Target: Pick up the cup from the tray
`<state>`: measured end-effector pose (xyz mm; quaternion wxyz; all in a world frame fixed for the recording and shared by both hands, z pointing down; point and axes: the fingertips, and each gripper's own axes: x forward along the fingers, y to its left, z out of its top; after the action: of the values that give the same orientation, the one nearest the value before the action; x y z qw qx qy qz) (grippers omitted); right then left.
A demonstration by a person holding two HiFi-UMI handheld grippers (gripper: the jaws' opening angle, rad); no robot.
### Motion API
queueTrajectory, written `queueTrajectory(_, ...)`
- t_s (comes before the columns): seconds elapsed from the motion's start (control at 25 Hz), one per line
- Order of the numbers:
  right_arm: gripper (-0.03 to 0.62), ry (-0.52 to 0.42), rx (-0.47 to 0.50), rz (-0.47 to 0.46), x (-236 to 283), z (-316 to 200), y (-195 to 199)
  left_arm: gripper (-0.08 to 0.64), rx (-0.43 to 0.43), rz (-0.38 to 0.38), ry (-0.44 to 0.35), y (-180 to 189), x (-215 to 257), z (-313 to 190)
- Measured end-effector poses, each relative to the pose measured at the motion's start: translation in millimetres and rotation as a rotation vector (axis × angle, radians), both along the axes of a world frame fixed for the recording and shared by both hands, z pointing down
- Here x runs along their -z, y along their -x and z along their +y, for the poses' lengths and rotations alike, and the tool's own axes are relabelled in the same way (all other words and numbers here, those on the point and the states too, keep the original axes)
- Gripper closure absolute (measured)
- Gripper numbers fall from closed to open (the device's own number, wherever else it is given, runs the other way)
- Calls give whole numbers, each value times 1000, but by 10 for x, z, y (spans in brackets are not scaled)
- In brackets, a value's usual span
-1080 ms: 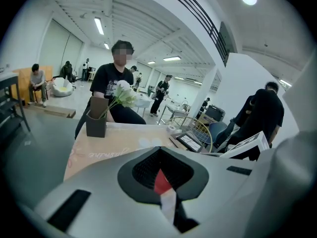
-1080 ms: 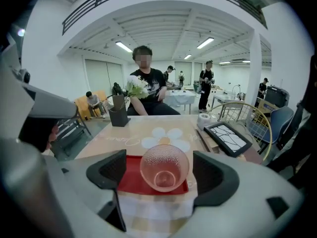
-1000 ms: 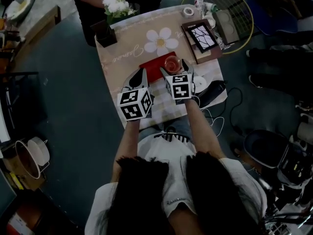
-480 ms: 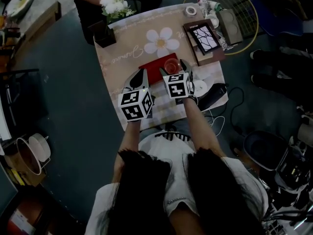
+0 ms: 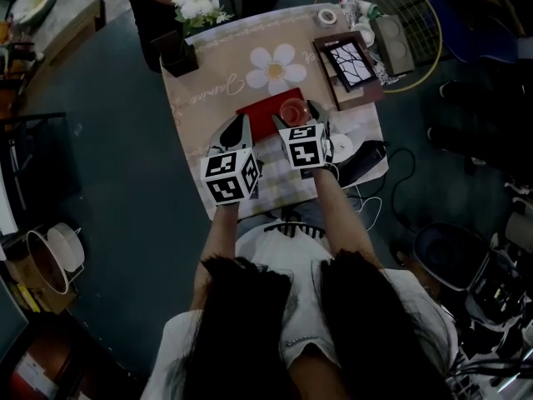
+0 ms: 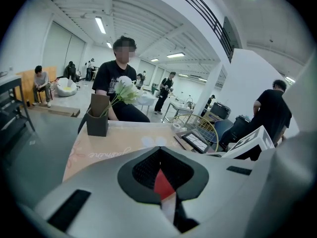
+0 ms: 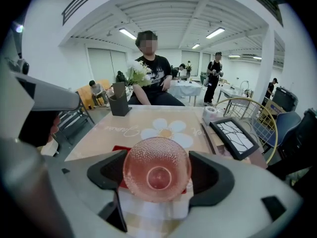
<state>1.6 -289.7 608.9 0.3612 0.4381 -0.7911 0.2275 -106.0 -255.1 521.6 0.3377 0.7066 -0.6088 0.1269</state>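
I'm looking down at a surface [image 5: 204, 98] covered by a beige daisy-print cloth. On it lie a red tray [image 5: 260, 113] toward 6 o'clock, a dark vase [image 5: 179, 58] of white flowers at 10, a framed picture [image 5: 348, 63] at 2, and a tape roll [image 5: 326, 17] at 1.

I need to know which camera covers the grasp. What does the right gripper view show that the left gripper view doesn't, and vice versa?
Only the right gripper view: the pink cup held between the right gripper's jaws. Only the left gripper view: the left gripper shut, empty. Both: the red tray, flower vase, framed picture and seated person.
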Motion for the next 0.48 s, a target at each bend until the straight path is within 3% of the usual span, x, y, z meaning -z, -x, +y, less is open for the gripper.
queueTrajectory(0.32,198,-66,60,41,249,366,26,554,-6,5,-2,28,-1,76)
queueTrajectory(0.48,198,-47,81,26,230,591,83,554,2,21,13,53,-49,162)
